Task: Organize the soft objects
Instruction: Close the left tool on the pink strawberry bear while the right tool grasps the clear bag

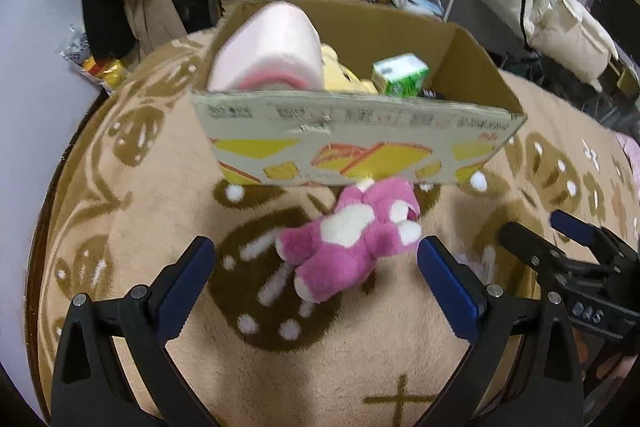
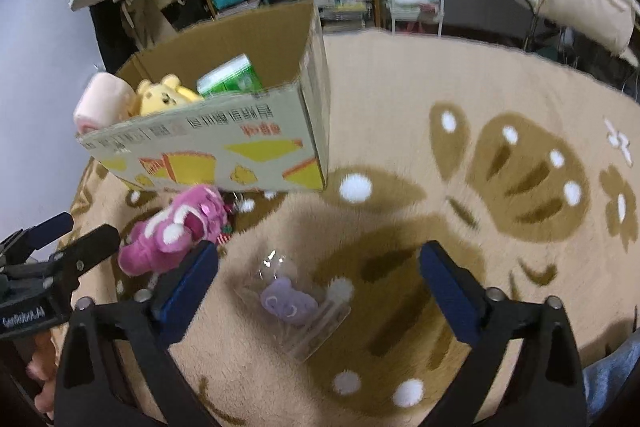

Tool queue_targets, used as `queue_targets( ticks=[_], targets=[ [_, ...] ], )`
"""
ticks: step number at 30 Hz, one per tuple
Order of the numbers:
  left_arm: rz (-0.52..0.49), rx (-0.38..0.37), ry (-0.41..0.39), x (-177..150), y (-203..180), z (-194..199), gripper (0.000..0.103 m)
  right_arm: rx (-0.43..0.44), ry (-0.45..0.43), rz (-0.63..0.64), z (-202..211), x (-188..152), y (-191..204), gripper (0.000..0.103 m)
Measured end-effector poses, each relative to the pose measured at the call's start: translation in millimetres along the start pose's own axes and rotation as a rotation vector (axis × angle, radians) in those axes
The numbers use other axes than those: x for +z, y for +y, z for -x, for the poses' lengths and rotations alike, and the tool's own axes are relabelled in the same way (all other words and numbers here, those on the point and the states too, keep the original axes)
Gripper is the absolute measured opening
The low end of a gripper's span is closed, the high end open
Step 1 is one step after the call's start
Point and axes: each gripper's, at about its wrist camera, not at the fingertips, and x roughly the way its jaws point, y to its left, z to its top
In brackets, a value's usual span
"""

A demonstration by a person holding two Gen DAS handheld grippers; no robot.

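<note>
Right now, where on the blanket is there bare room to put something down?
The blanket is bare to the right of the cardboard box, out to its far edge. It is crowded in front of the box, where the pink plush toy lies beside the purple toy in a clear packet.

A pink-and-white plush toy point(image 1: 352, 239) lies on its side just before the open cardboard box point(image 1: 360, 143). Inside sit a pink pillow point(image 1: 268, 47), yellow bear point(image 2: 164, 99) and green pack point(image 1: 400, 75). A bagged lilac toy point(image 2: 288, 301) lies nearby.
</note>
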Motion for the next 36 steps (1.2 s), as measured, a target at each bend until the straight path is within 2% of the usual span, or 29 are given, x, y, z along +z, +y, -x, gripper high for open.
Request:
queue_targets(
  ticks=[2, 4, 7, 15, 18, 29, 32, 36],
  targets=[
    [-0.017, -0.015, 0.034, -2, -3, -8, 0.1, 0.0, 0.043, -0.017, -8, -1, -3, 0.098],
    [-0.029, 0.009, 0.06, -3, -4, -16, 0.1, -0.018, 0.086, -0.025, -15, -4, -5, 0.097],
    [-0.042, 0.017, 0.103, -5, -6, -29, 0.1, 0.01, 0.114, -0.037, -19, -7, -7, 0.097],
    [-0.102, 0.062, 0.131, -8, -16, -46, 0.1, 0.033, 0.205, 0.03, -30, -17, 6, 0.09],
    [-0.119, 0.071, 0.146, -9, -19, -50, 0.1, 0.062, 0.223, 0.046, -32, -20, 10, 0.09],
    [-0.175, 0.108, 0.201, -10, -26, -72, 0.1, 0.06, 0.289, 0.1, -46, -32, 20, 0.089],
    [-0.193, 0.131, 0.2, -9, -28, -76, 0.1, 0.06, 0.301, 0.131, -50, -35, 28, 0.089],
    [-0.185, 0.12, 0.189, -5, -28, -78, 0.1, 0.059, 0.301, 0.13, -56, -40, 35, 0.086]
  ],
)
